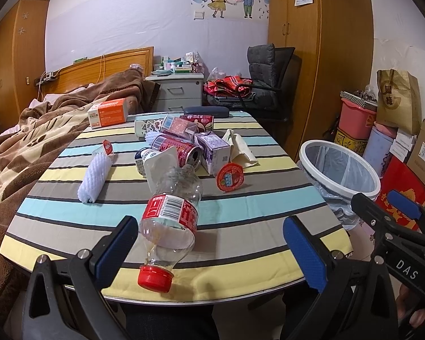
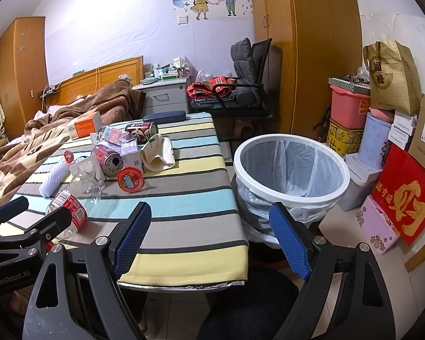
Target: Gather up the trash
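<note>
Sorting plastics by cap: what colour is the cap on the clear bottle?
Red; the cap of the bottle shows best in the left wrist view.

bottle [image 2: 70, 206] partly behind left gripper [image 2: 34, 215]

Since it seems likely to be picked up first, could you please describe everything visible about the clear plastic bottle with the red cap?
The plastic bottle is clear, crumpled and apparently empty, with a red label showing a barcode and a red screw cap still on. It lies on its side on the striped tablecloth, cap toward the near table edge. It sits between the open fingers of the left tool, untouched as far as can be seen.
</note>
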The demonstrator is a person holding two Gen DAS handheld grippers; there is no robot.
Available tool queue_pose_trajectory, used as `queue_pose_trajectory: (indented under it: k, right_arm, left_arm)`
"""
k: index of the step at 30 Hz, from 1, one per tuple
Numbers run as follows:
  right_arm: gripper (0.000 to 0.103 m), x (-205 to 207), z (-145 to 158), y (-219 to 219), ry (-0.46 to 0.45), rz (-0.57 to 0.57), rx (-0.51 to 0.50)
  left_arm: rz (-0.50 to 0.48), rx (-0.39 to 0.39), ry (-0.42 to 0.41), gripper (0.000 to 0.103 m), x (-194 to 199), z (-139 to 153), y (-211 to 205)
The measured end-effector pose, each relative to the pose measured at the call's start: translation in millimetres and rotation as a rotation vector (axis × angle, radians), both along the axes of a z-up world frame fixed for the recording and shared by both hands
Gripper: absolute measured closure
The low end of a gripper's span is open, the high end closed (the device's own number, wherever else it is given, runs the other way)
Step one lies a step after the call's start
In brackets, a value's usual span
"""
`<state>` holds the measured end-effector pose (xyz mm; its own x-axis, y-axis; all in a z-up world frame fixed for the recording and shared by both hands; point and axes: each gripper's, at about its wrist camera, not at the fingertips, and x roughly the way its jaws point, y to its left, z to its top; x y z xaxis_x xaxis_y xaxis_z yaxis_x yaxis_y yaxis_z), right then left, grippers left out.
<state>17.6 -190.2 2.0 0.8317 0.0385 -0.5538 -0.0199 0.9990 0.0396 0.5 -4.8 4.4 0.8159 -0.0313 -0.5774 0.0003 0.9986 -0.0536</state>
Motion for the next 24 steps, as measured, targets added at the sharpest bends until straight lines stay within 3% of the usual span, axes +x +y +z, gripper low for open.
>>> queue_pose_trajectory:
  k: [24]
  right_arm:
    - [0.016,-0.2,1.1,0.4,-0.003,-0.002,-0.006]
  left_arm:
    - [0.0,-0.003,-0.004,0.0,-2.1,1.0,1.6]
